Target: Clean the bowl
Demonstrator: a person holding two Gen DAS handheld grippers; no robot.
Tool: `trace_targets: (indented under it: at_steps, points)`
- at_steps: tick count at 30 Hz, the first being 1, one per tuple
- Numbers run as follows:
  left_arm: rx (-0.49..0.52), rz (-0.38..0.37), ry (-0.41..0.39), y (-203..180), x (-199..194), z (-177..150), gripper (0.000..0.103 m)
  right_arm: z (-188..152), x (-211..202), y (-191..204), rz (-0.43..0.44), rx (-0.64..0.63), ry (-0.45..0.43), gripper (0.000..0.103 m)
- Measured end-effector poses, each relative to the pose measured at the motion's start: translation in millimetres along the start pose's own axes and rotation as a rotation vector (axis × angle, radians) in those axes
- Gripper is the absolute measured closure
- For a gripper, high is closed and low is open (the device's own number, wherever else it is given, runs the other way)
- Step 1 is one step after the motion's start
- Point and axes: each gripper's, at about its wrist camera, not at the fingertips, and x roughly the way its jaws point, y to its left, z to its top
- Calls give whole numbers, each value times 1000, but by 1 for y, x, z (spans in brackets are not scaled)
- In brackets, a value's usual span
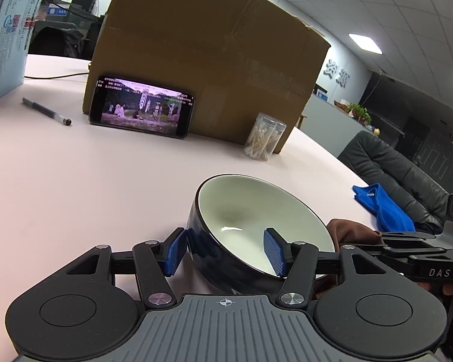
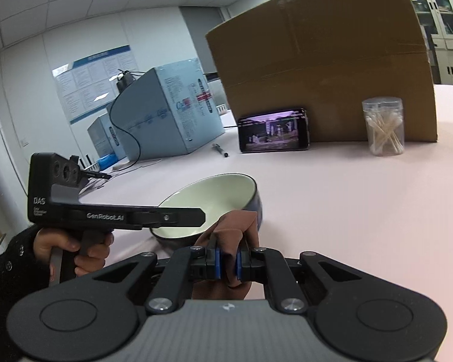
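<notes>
A dark blue bowl [image 1: 256, 211] with a pale inside sits tilted on the pink table; it also shows in the right wrist view [image 2: 214, 199]. My left gripper [image 1: 226, 250] straddles its near wall, one blue pad outside and one inside, jaws fairly wide, and holds the bowl tilted. My right gripper [image 2: 228, 262] is shut on a brown cloth [image 2: 235, 229], which touches the bowl's near rim. The cloth also shows in the left wrist view [image 1: 353, 232] at the bowl's right side.
A big cardboard box [image 1: 208, 60] stands behind, with a phone [image 1: 142, 110] leaning on it and a clear jar of cotton swabs [image 1: 264, 140] beside it. A pen [image 1: 46, 111] lies at left. A blue cloth [image 1: 383, 208] lies at the table's right edge. A blue-white carton [image 2: 169, 111] stands far left.
</notes>
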Motion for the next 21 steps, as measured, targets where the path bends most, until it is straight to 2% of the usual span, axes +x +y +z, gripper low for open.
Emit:
trace_targets:
  at_steps: [10,21]
  points:
    - [5,6,1,-1,1,-1,47,-2,4,22,126,-100,39,92]
    - [7,7,1,-1,1,0,48,3,-2,8,61,-61,-4,90]
